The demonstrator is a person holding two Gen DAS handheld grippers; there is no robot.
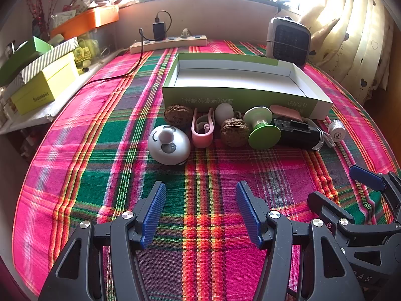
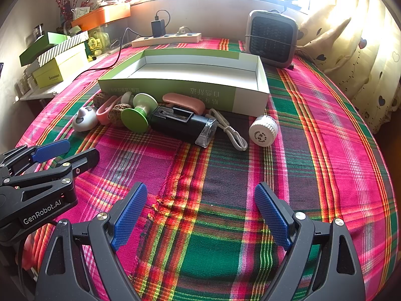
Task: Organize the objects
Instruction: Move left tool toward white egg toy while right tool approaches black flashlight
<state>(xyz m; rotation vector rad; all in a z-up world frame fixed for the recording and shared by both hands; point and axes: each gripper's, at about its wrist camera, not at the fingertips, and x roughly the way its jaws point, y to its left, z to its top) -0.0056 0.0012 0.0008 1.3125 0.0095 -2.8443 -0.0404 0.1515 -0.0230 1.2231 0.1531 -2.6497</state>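
Two claws hover with jaws wide and empty over the plaid cloth: our left gripper and our right gripper, side by side. Only the left view shows the white egg tucked against the open green box, behind the panda toy, pink clip and walnuts; only the right view shows the white cord beside the black device. Ahead of both claws the cloth lies bare up to that row, with the white cap apart, ahead-right of the right claw.
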